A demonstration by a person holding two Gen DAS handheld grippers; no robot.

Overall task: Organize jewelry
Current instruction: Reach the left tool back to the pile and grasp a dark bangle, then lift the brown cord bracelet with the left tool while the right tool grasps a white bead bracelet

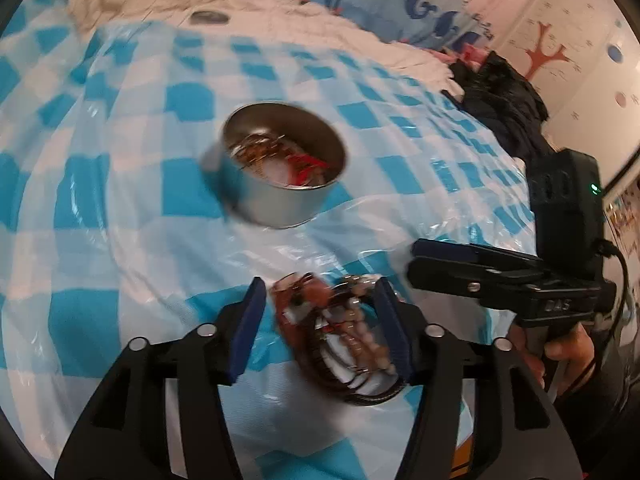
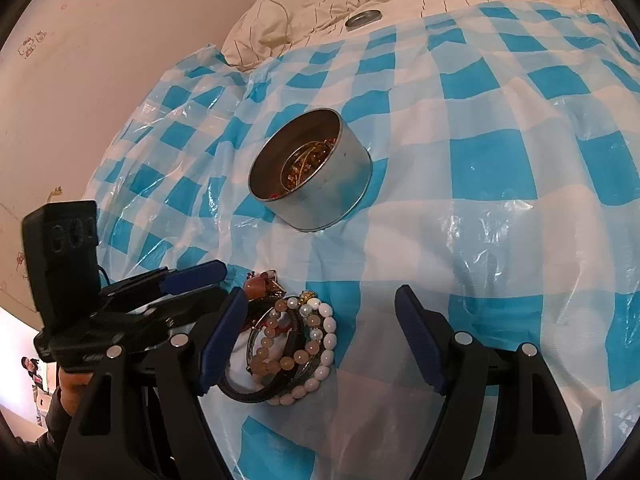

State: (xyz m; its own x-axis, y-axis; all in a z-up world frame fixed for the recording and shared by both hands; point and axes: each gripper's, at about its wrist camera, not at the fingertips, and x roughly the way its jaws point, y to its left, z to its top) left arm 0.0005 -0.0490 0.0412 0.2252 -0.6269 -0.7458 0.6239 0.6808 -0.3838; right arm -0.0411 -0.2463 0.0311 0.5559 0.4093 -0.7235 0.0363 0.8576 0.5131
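Observation:
A heap of bracelets (image 1: 336,336), some beaded in white and peach and some dark cords, lies on the blue-and-white checked plastic sheet (image 1: 120,184). My left gripper (image 1: 320,320) stands open astride the heap, with a clear gap at its left pad. In the right wrist view, the same bracelets (image 2: 296,344) lie just inside the left finger of my open right gripper (image 2: 320,340), which holds nothing. Farther off stands a round metal tin (image 1: 280,200) (image 2: 332,196) holding gold and red jewelry. Each view shows the other gripper from the side: the right gripper (image 1: 424,258) and the left gripper (image 2: 216,280).
The tin's lid (image 1: 209,17) (image 2: 363,19) rests on rumpled white bedding beyond the sheet. Dark clothing (image 1: 500,92) is piled at the far right in the left wrist view. A pale wall (image 2: 100,60) runs along the left in the right wrist view. A hand (image 1: 568,348) grips the right tool.

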